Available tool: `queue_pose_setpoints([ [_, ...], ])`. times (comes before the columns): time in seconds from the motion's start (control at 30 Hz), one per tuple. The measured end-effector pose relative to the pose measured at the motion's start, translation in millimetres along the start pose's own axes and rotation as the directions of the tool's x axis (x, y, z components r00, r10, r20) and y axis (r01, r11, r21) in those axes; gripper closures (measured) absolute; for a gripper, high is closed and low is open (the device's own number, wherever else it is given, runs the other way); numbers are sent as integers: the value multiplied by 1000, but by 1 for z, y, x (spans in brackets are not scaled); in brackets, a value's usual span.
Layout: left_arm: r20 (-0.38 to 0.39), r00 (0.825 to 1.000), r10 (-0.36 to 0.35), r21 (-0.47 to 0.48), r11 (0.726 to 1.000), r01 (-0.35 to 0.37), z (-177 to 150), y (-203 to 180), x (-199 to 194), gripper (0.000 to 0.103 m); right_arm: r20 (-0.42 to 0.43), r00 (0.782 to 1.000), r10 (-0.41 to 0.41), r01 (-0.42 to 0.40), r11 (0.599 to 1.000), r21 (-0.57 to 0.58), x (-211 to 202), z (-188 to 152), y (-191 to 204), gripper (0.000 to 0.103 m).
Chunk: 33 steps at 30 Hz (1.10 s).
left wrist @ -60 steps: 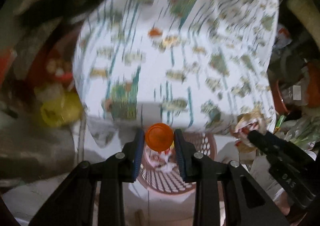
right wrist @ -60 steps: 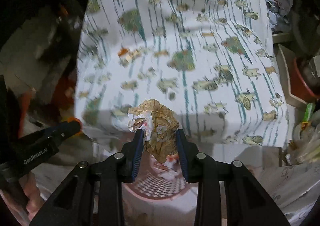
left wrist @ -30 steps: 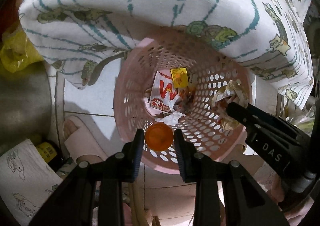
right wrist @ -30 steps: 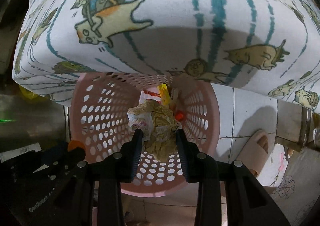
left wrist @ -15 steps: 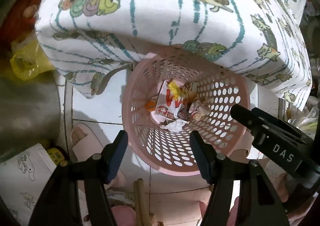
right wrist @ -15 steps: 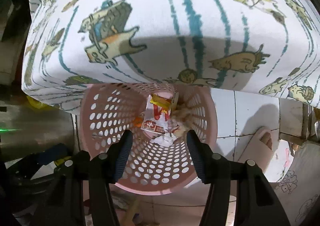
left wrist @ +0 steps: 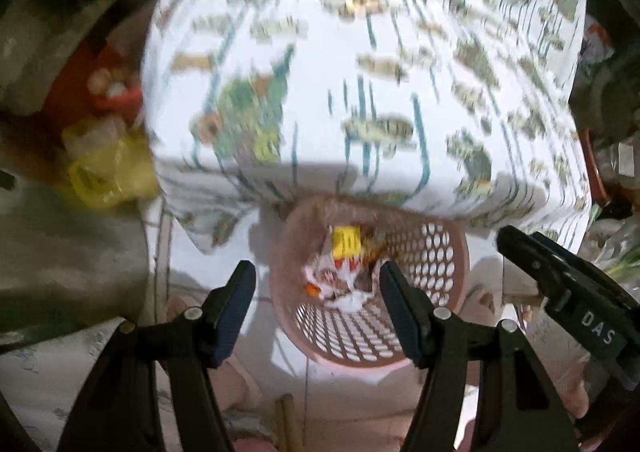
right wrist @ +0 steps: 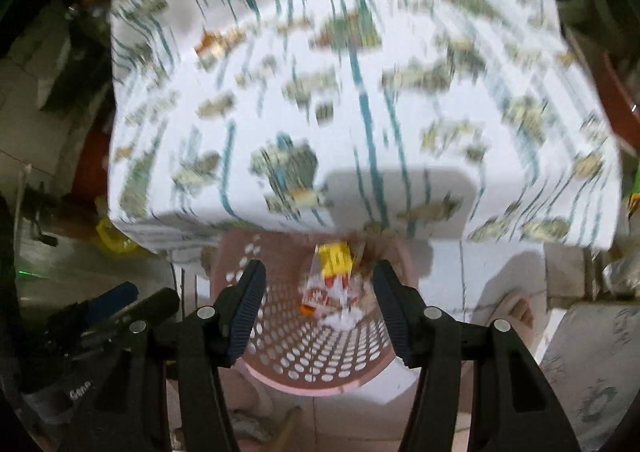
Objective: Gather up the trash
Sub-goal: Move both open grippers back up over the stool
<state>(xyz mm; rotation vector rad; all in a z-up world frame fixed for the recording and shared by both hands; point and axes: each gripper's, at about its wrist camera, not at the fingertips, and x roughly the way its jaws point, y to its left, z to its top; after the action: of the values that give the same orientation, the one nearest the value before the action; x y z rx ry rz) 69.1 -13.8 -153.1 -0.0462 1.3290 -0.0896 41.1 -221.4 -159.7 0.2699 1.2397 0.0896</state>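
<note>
Pink basket [left wrist: 436,252] under cloth edge [left wrist: 320,171]; left gripper [left wrist: 316,308] empty, agape

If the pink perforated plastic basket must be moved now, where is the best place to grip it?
Probably the near rim of the pink perforated plastic basket, pinched from above: it is thin and exposed, while the far rim sits under the printed tablecloth. Both grippers are open and empty.

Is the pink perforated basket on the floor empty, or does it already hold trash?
It holds trash. The pink basket stands upright, with a yellow wrapper, a red-and-white packet and crumpled white paper lying inside.
</note>
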Motion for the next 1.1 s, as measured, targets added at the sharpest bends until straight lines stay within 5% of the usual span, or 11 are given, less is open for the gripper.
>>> queue_pose_setpoints([
  [0.37,153,988,25,-10,1000,-24,7,4,-45,24,124,992,-22,27,999,-42,-42,12,8,45],
  [0.53,222,968,113,-29,994,-109,5,7,-63,0,168,985,-42,47,998,-28,-50,11,9,45],
  [0.6,265,957,116,-29,993,-113,5,8,-74,0,214,974,-75,85,996,-35,-58,12,11,44],
  [0.83,418,902,111,-27,994,-110,13,17,-129,0,360,928,-96,117,992,-39,-92,21,13,18],
  [1.0,463,879,114,-39,993,-109,23,24,-150,0,447,863,-235,254,967,17,-109,28,13,15],
  [1.1,479,872,103,-44,995,-93,34,28,-160,0,449,869,-209,228,973,11,-114,35,10,15],
])
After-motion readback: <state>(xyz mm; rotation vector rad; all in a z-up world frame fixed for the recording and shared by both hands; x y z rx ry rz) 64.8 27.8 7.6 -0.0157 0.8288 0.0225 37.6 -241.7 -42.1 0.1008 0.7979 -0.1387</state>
